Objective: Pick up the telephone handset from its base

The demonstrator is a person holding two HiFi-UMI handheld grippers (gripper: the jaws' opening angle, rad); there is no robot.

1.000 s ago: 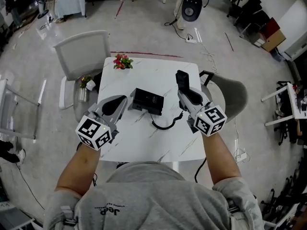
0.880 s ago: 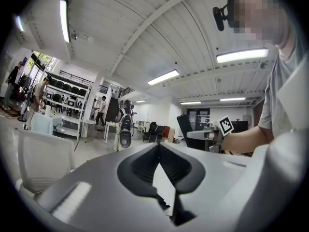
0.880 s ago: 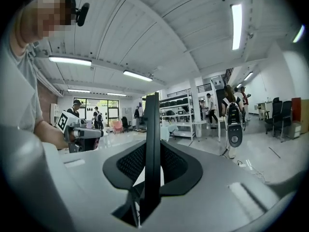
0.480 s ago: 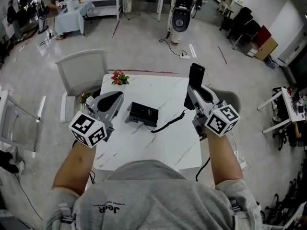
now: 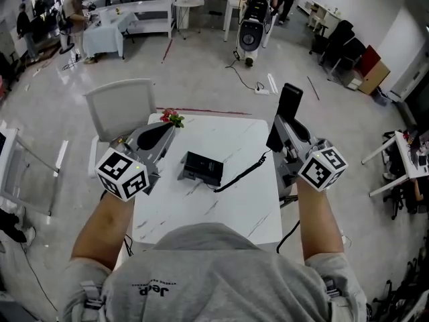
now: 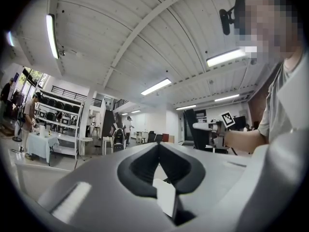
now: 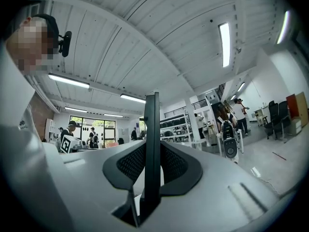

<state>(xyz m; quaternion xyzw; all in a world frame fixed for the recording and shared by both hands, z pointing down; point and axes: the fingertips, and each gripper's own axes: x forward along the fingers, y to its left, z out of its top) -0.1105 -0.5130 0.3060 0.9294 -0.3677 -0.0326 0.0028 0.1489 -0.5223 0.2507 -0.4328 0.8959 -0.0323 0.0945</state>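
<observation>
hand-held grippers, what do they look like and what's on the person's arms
The left hand-held gripper and the right hand-held gripper are light grey shells with black pads inside. Each carries a white cube with black square markers. The person's grey top leaves the forearms bare.

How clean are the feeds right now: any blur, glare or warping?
Head view: sharp, evenly lit, room edges bowed. Left gripper view: strong fisheye, black corners, ceiling lights glaring. Right gripper view: same warp; the handset reads as a dark edge-on silhouette.
</observation>
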